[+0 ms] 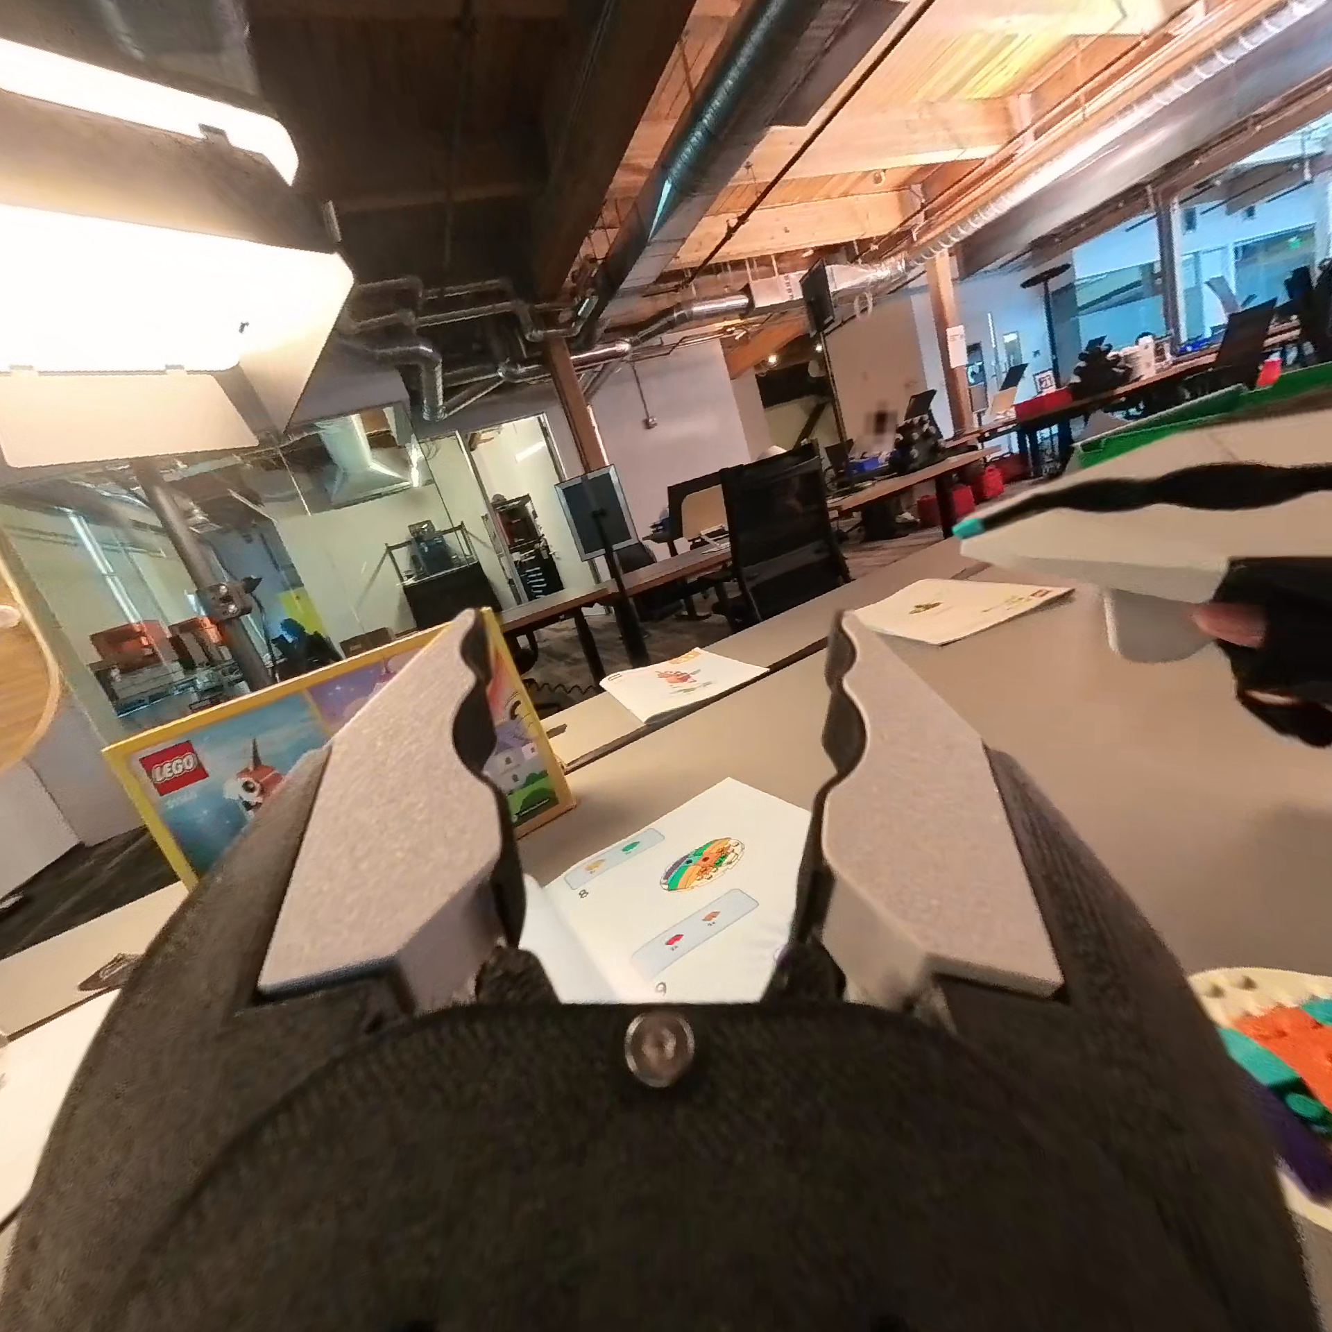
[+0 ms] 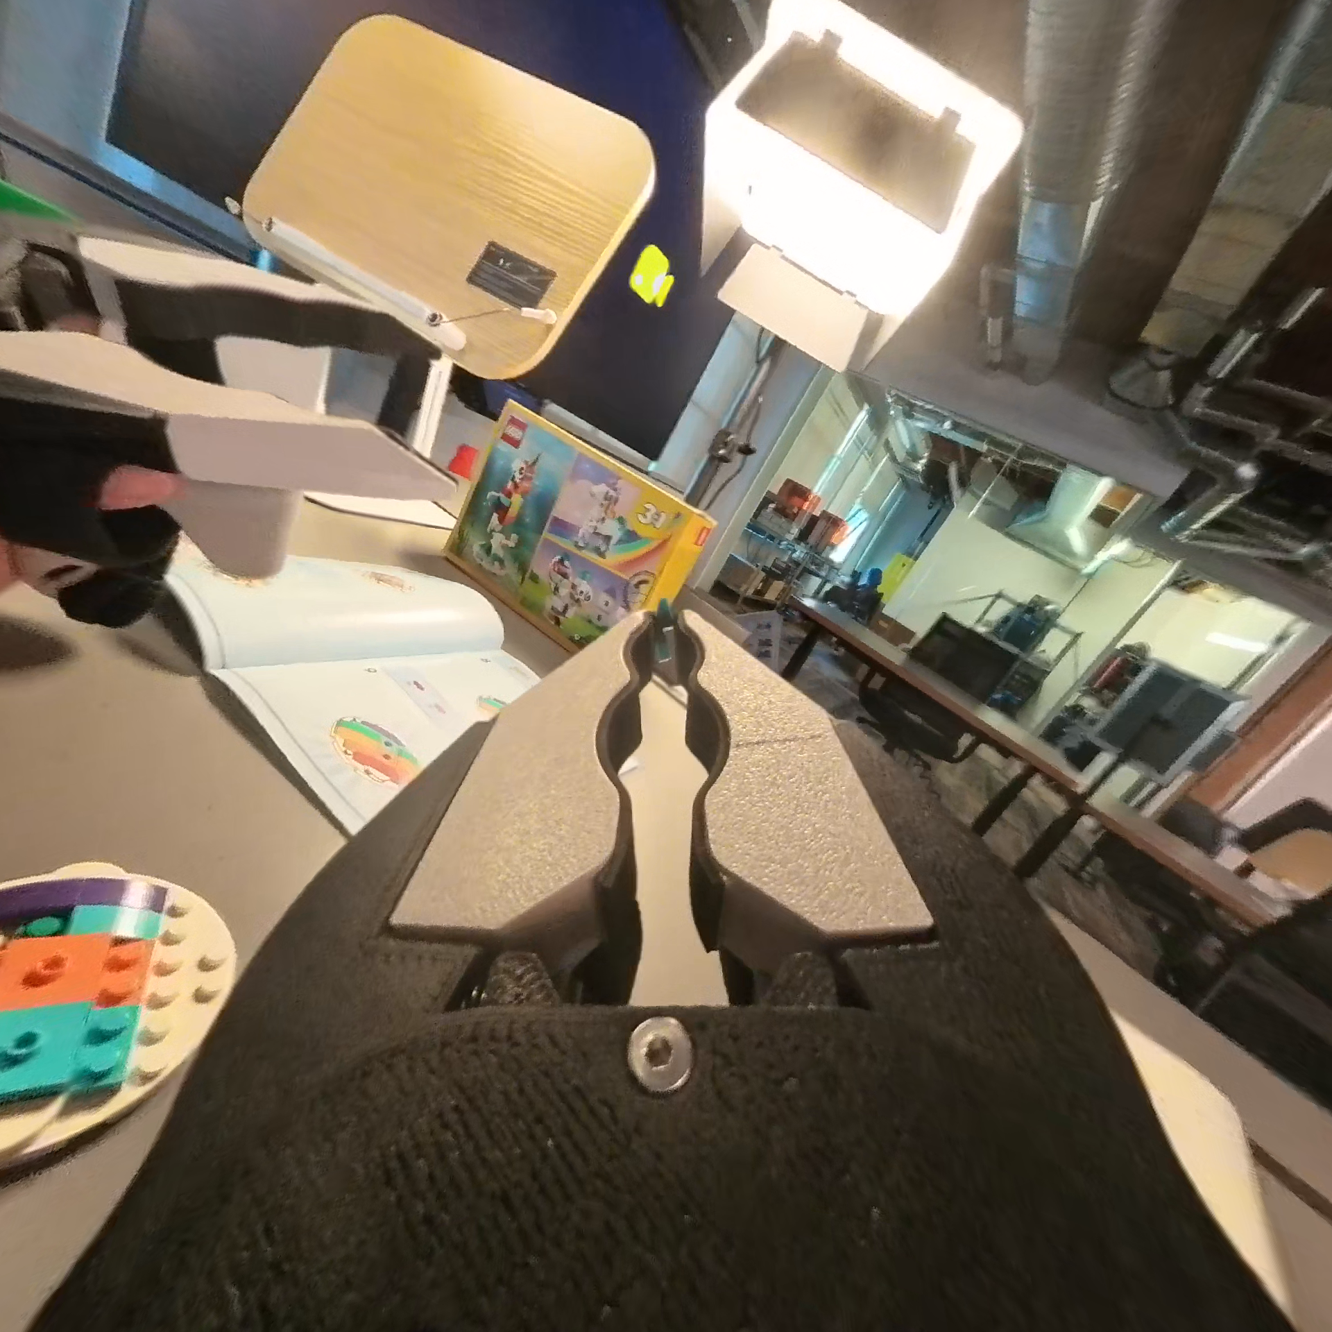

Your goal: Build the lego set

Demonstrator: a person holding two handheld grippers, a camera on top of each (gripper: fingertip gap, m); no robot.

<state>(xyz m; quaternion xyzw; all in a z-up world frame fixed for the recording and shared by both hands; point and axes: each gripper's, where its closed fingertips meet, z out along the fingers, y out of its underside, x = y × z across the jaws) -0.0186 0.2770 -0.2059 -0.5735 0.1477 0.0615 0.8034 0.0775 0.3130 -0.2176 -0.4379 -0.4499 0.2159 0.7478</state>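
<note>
the right gripper (image 2: 664, 634) pinches a small teal piece (image 2: 663, 638) at the very tips of its fingers; only a sliver of the piece shows between them. the left gripper (image 1: 652, 652) is spread wide and holds nothing.

taking the round plate (image 2: 191, 966) as the landmark: it lies on the grey table (image 2: 144, 757), carrying purple, orange and teal bricks with bare studs along its rim. the open booklet (image 2: 346, 649) lies just beyond the plate, the yellow box (image 2: 576, 533) farther beyond that. both grippers are lifted above and past the plate, pointing out toward the room rather than down at it, the right one on the plate's right side, the left one over its left side.

risks, as i judge them:
- the hold on the piece is shallow. a quick swing down toward the plate, or any easing of the squeeze, could let it twist or drop; a piece this small could bounce off the table.
- i cannot tell how the piece is turned in the tips, so it may meet the studs skewed and fail to seat.
- nothing steadies the plate. pressing down on it with one gripper could make it slide or tip, most of all near the rim; the free left gripper would need to brace it first.
- pushing hard beside the placed bricks could knock them loose.
</note>
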